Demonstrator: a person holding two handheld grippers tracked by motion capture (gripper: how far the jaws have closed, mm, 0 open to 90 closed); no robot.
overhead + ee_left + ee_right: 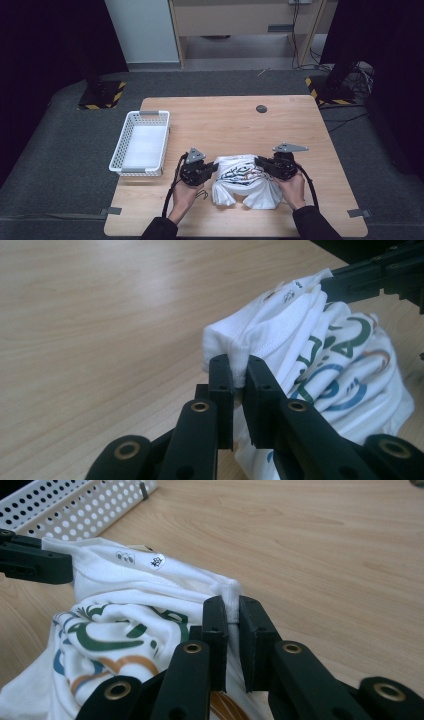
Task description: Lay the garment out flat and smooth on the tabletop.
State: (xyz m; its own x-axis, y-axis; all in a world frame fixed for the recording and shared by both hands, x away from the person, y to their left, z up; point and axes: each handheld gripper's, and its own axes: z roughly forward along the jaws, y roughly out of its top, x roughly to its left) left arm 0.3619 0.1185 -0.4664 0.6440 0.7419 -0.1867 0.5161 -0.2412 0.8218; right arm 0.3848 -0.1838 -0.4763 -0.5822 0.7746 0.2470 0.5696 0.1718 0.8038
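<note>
A white T-shirt (245,180) with a green, blue and orange print lies bunched near the table's front edge. My left gripper (216,166) is shut on its left shoulder seam, and in the left gripper view the black jaws pinch the white fabric (235,347) at their tips, my left gripper (241,371) held just above the wood. My right gripper (257,161) is shut on the opposite edge of the T-shirt (130,610), with my right gripper (231,611) pinching a fold of cloth. The garment sags between the two grips, slightly lifted.
A white perforated basket (121,145) stands at the table's left, its rim (65,515) showing in the right gripper view. A small dark round disc (261,108) sits near the far edge of the wooden table (300,130). Dark floor surrounds it.
</note>
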